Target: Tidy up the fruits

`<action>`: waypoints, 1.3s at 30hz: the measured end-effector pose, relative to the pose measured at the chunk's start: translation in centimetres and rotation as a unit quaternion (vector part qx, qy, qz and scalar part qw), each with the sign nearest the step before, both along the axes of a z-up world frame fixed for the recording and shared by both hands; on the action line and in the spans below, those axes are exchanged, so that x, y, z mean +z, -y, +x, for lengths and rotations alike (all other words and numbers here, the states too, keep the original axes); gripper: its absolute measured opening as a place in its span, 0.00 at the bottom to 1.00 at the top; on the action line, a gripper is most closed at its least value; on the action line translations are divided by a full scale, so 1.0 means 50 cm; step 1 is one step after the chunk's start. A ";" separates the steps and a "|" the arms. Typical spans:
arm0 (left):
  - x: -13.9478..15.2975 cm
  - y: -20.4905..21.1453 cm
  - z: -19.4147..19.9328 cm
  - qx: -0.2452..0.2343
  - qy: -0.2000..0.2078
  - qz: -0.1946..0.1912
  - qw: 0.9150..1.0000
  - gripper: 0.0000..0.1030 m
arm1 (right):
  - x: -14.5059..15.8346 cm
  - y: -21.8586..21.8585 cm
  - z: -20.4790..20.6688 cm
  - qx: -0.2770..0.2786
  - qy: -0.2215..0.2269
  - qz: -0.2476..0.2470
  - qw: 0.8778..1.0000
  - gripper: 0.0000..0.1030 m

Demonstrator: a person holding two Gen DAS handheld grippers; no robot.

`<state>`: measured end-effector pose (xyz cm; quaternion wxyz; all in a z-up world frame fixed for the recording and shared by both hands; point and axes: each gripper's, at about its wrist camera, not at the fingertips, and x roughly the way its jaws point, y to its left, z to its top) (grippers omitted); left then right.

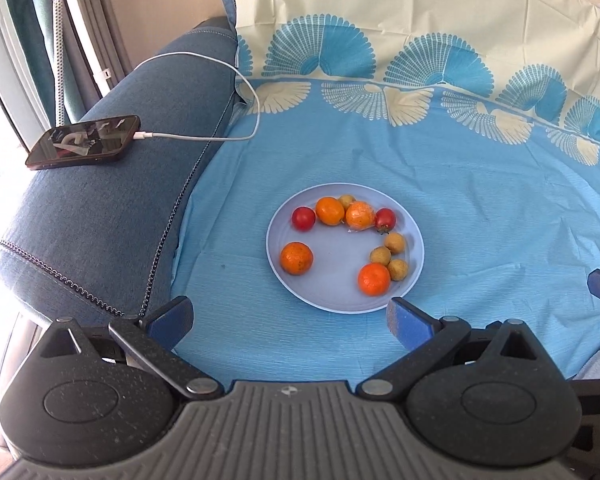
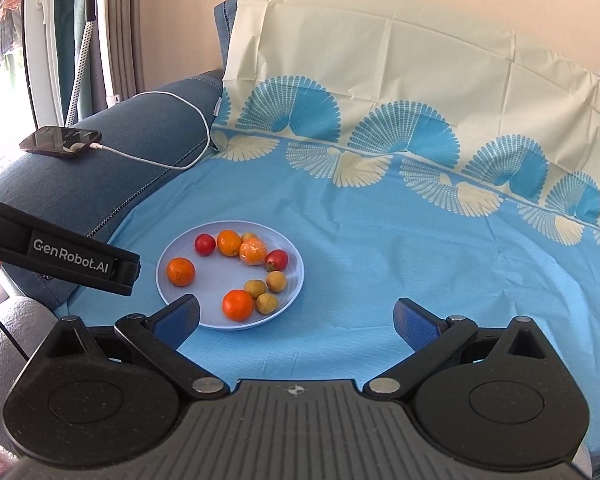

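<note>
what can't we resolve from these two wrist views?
- Fourth small yellow fruit: mostly hidden behind the oranges, both views.
- Wrapped orange: whether peeled or bagged, too small to tell.
- Phone screen: only glare, left view.
- Right gripper in the left view: one blue fingertip, cut off by the right edge.
- Sorting containers: none visible.

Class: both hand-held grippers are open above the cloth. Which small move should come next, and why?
Probably ease the right hand-held gripper forward over the nearest orange at the plate rim: both jaws are open and empty, and the fruit lies mixed.
</note>
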<state>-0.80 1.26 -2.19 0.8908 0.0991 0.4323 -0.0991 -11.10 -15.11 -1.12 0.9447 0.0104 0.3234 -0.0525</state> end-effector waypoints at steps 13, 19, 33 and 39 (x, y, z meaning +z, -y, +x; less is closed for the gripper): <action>0.000 -0.002 0.007 0.002 -0.005 0.006 1.000 1.00 | -0.001 -0.008 0.005 0.010 -0.001 -0.002 1.000 0.99; 0.000 -0.003 0.008 0.002 -0.006 0.007 1.000 1.00 | 0.000 -0.005 0.005 0.005 0.001 0.000 1.000 0.99; -0.005 -0.005 0.011 0.003 -0.009 0.010 1.000 1.00 | -0.002 0.000 0.005 0.002 0.000 0.003 1.000 0.99; -0.008 -0.005 0.012 0.003 -0.011 0.012 1.000 1.00 | -0.003 0.000 0.005 0.001 -0.001 0.004 1.000 0.99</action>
